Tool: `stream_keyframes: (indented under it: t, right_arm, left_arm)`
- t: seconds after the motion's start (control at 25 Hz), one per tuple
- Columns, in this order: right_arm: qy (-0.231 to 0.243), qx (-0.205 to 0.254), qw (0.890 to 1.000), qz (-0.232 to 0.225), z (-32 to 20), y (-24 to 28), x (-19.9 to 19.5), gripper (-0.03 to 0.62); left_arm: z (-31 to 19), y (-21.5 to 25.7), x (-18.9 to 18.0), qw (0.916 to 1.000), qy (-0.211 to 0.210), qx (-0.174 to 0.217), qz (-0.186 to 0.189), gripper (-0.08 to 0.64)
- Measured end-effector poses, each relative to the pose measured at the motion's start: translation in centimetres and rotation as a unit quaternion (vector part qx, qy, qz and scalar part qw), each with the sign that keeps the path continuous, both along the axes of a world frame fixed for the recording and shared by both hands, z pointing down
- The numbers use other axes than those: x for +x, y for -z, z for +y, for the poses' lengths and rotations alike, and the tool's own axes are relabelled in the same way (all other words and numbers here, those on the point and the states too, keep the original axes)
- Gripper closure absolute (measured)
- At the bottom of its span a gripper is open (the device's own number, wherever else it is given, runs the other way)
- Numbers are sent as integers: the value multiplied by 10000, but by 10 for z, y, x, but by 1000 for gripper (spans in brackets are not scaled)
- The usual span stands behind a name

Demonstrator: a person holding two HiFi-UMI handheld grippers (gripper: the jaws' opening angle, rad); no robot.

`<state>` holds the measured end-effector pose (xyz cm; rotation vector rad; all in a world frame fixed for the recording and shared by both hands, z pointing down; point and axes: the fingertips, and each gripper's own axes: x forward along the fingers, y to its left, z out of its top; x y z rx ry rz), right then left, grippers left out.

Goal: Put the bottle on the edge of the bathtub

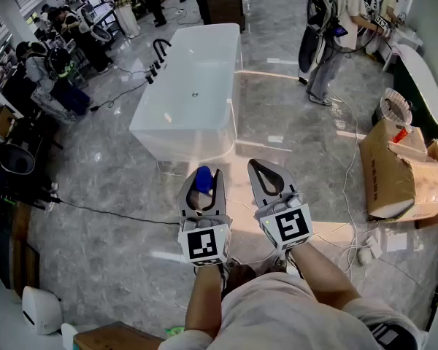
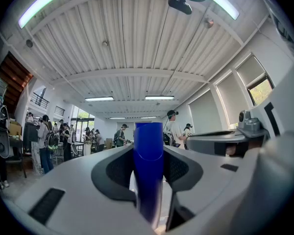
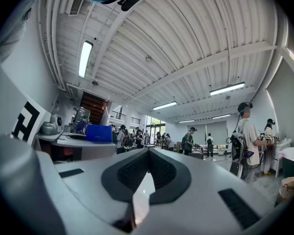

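Left gripper [image 1: 204, 176]: we see its jaws standing fairly wide and clamped on the blue bottle [image 2: 148, 163]. In the left gripper view the bottle sits upright between the two dark pads [image 2: 116, 173] and its top pokes up past the jaw tips. In the head view the bottle shows as a blue patch inside the jaw loop, held over the floor [image 1: 102, 195].

Right gripper [image 3: 147, 151]: jaws brought together, tips meeting, nothing between them. It sits just beside the left gripper, on its right, both at about the same height. We see bare forearms [image 1: 204, 297] running back from both grippers.

The bottle is in the left gripper, not on the tub. The white bathtub [image 1: 230, 86] lies just ahead of both grippers, its near end towards us and apart from the bottle. A black faucet [image 1: 160, 47] stands at its far left side.

Further out: grey marble floor with cables [image 1: 109, 214] running across it, cardboard boxes [image 1: 398, 173] at the right, a standing person [image 1: 328, 28] beyond the tub to the right, and a group of people [image 1: 55, 64] at the far left.
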<state>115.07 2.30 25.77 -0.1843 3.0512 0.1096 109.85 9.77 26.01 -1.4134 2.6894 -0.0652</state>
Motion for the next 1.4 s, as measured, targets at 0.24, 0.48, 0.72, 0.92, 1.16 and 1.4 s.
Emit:
stream_keyframes:
  t: [0.24, 0.48, 0.72, 0.92, 1.16, 1.4]
  right_arm:
    - [99, 234, 9996, 85, 10, -4, -20, 586]
    - [290, 164, 9994, 73, 40, -8, -49, 586]
    - [428, -10, 9990, 109, 64, -22, -89, 587]
    - [530, -36, 9985, 153, 83, -26, -120, 586]
    - [629, -71, 9976, 288, 83, -36, -156, 586]
    - [1117, -183, 9929, 372, 78, -56, -226, 586]
  left_arm:
    - [8, 1, -16, 9999, 17, 166, 43, 399]
    - [33, -10, -48, 9999, 85, 74, 126, 399]
    - [57, -16, -85, 9996, 140, 169, 153, 399]
    - [83, -21, -119, 9995, 262, 88, 162, 399]
    - [95, -34, -154, 9984, 460, 24, 328, 399]
    - [98, -46, -215, 9950, 899, -17, 433, 399]
